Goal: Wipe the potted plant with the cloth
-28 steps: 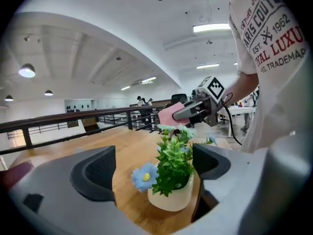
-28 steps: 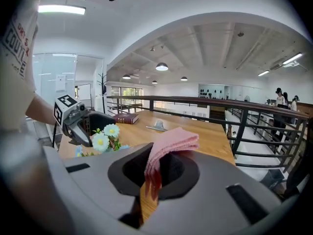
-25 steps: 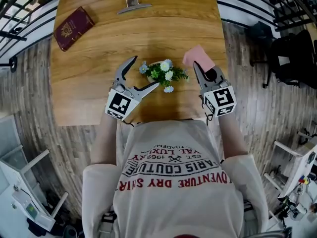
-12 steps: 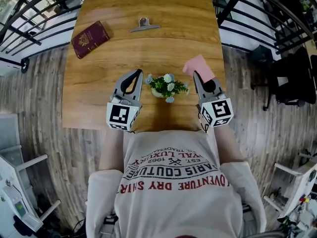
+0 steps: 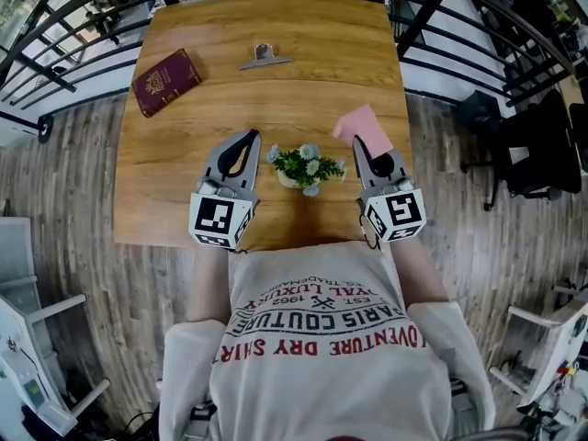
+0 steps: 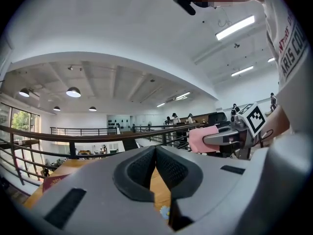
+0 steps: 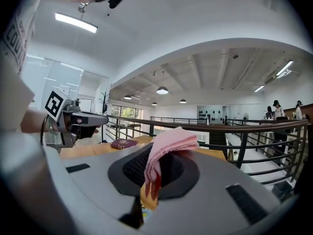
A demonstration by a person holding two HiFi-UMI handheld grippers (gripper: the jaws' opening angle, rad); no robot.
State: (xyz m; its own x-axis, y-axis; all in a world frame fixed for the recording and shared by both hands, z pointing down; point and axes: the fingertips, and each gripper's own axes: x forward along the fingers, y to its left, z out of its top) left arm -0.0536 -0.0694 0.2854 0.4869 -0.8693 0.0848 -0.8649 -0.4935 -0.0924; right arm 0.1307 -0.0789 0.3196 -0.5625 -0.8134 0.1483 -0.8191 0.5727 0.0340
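Observation:
The small potted plant [image 5: 303, 166], with white and pale blue flowers, stands on the wooden table [image 5: 276, 26] near its front edge, between my two grippers. The left gripper [image 5: 250, 136] is held level to the plant's left, apart from it, with its jaws shut and nothing in them. In the left gripper view the pads [image 6: 168, 168] meet, and one flower [image 6: 164, 212] peeks out below them. To the plant's right, the right gripper [image 5: 354, 143] is shut on the pink cloth [image 5: 362, 127]. The folded cloth [image 7: 168, 146] sticks out past the jaws in the right gripper view.
A dark red booklet [image 5: 165, 82] lies at the table's far left, and a metal binder clip [image 5: 265, 57] lies at the far middle. Black railings [image 5: 55, 53] run along the left, far and right sides of the table. A dark chair [image 5: 537, 145] stands to the right.
The left gripper's jaws, wide open beside the plant a second ago, have shut on nothing. Both grippers have lifted off the table, and the cloth is still held.

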